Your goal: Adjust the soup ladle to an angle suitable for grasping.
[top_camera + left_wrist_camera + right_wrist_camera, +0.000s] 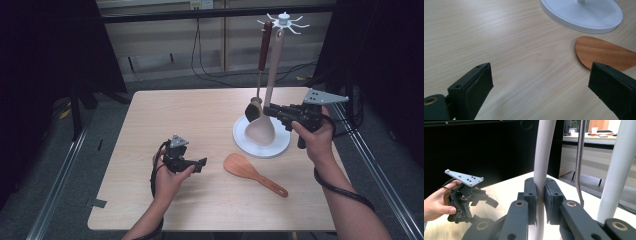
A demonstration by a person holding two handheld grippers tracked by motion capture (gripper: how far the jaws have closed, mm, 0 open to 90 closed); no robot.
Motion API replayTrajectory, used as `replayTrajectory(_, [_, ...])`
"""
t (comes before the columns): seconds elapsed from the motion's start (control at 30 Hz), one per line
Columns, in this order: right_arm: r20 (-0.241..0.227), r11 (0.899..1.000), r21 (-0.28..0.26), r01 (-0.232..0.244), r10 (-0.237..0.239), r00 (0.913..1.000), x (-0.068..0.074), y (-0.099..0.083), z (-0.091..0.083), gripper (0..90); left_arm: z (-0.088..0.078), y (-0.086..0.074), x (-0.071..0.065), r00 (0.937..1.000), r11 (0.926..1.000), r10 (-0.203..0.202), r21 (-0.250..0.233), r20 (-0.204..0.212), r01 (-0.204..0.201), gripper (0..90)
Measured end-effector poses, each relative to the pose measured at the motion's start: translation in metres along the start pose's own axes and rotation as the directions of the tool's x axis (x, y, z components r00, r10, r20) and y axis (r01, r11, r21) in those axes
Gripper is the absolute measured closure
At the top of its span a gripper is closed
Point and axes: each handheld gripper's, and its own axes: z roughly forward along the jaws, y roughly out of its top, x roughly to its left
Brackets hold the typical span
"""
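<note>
Clamping the pale handle of the beige spoon [263,120], the right gripper [274,111] has its jaws drawn in tight on either side of that handle, as the right gripper view shows with the pads [531,195] pressed against the spoon [543,157]. The spoon's bowl sits just below and ahead of the gripper over the white round base [280,148] of the utensil stand [283,22], and its handle runs up from the jaws toward the hooks at the stand's top. Just beyond the jaws hangs a dark spoon with a reddish handle [262,50], and the stand's post [616,170] rises right beside the gripper. The left gripper [200,165] rests low over the table [175,115] with its jaws wide apart and nothing between them. Just ahead of its jaws lies the wooden spatula [250,172], flat on the table, its blade [601,52] close to one jaw and short of the base [584,17].
</note>
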Motion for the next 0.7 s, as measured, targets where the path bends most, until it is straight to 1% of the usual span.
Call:
replayTrajectory(0.13, [-0.020, 1.000, -0.003, -0.020, 0.020, 0.9996, -0.004, -0.002, 0.001, 81.3, -0.001, 0.000, 0.001, 1.0000, 1.0000, -0.002, -0.006, 0.002, 0.002, 5.4])
replayTrajectory(0.23, [-0.015, 0.999, -0.006, -0.037, 0.037, 0.9992, -0.008, -0.004, 0.002, 81.2, -0.002, 0.000, 0.002, 1.0000, 1.0000, -0.003, -0.002, -0.003, 0.003, 5.3])
replayTrajectory(0.27, [-0.010, 0.999, -0.011, -0.041, 0.040, 0.9991, -0.010, -0.005, 0.001, 81.1, -0.001, 0.000, 0.001, 0.9999, 0.9999, -0.013, -0.008, -0.003, 0.013, 5.3])
replayTrajectory(0.37, [0.000, 0.998, -0.021, -0.054, 0.054, 0.9986, -0.014, -0.006, 0.000, 80.5, -0.001, 0.000, 0.002, 1.0000, 1.0000, -0.004, -0.007, -0.009, 0.004, 5.3])
replayTrajectory(0.4, [0.007, 0.998, -0.020, -0.057, 0.057, 0.9983, -0.015, -0.006, 0.000, 80.2, -0.001, 0.000, 0.002, 1.0000, 1.0000, -0.001, -0.005, -0.002, 0.001, 5.4])
replayTrajectory(0.5, [0.028, 0.998, -0.026, -0.060, 0.060, 0.9978, -0.017, -0.008, -0.001, 79.5, 0.000, 0.000, 0.002, 1.0000, 1.0000, -0.004, -0.002, -0.001, 0.004, 5.3])
replayTrajectory(0.57, [0.065, 0.998, -0.036, -0.056, 0.058, 0.9962, -0.017, -0.010, -0.001, 78.1, 0.000, 0.000, 0.002, 1.0000, 1.0000, -0.004, -0.002, 0.000, 0.004, 5.3])
replayTrajectory(0.63, [0.077, 0.997, -0.064, -0.047, 0.052, 0.9957, -0.018, -0.011, -0.001, 74.8, -0.001, 0.001, 0.002, 1.0000, 1.0000, -0.001, -0.001, 0.001, 0.001, 5.4])
replayTrajectory(0.67, [0.088, 0.996, -0.076, -0.051, 0.057, 0.9945, -0.018, -0.011, -0.002, 73.7, -0.001, 0.001, 0.003, 1.0000, 1.0000, 0.001, -0.001, 0.004, -0.001, 5.4])
replayTrajectory(0.7, [0.100, 0.997, -0.071, -0.044, 0.051, 0.9937, -0.018, -0.010, -0.002, 73.9, -0.001, 0.001, 0.003, 1.0000, 1.0000, 0.000, -0.001, 0.006, 0.000, 5.5])
